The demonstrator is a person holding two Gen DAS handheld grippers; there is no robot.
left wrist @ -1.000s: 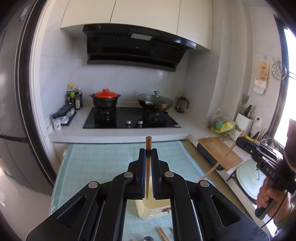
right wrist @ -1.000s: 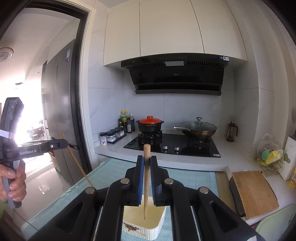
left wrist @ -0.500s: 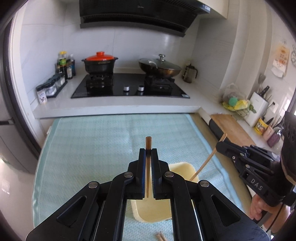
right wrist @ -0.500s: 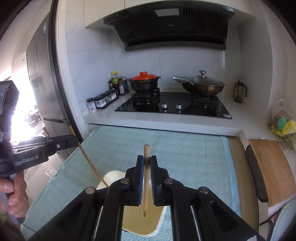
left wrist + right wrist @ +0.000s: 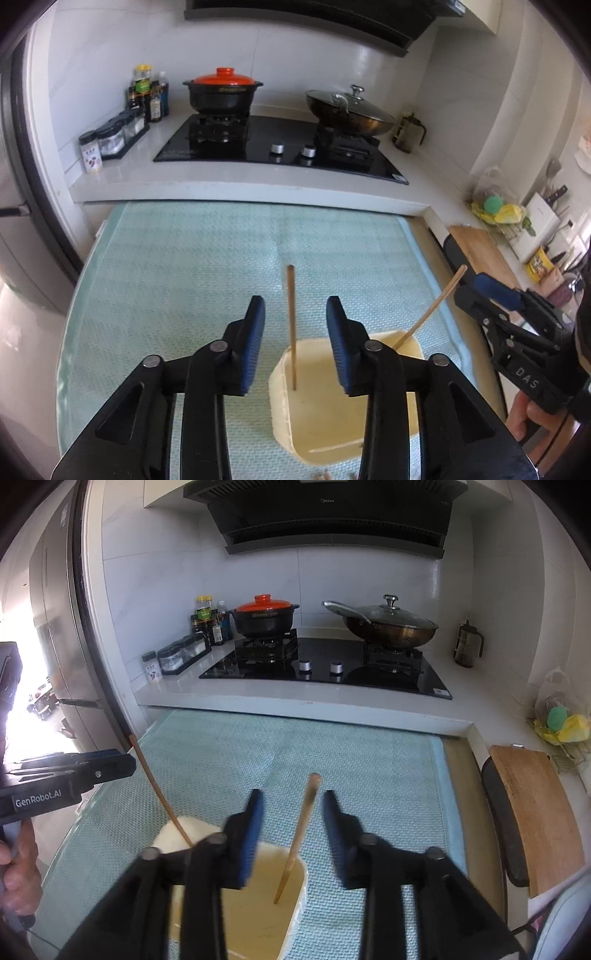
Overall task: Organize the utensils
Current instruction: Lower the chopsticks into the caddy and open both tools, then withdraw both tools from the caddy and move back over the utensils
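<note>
Two chopsticks stand in the cream container (image 5: pixel 343 413) on the teal mat (image 5: pixel 192 273). Left gripper (image 5: pixel 295 347) has its jaws wide apart around one chopstick (image 5: pixel 291 325), untouched. Right gripper (image 5: pixel 291 830), jaws likewise spread, frames another chopstick (image 5: pixel 297 838), leaning toward 1 o'clock.

Two chopsticks stand in one cream holder (image 5: pixel 332 417): one chopstick (image 5: pixel 291 328) upright, another chopstick (image 5: pixel 430 308) leaning right of it. A third stick (image 5: pixel 332 448) lies flat inside the holder. Behind the holder: one orange-lidded pot (image 5: pixel 222 90), one lidded wok (image 5: pixel 349 112), two stove knobs (image 5: pixel 277 148), one cutting board (image 5: pixel 535 812).
</note>
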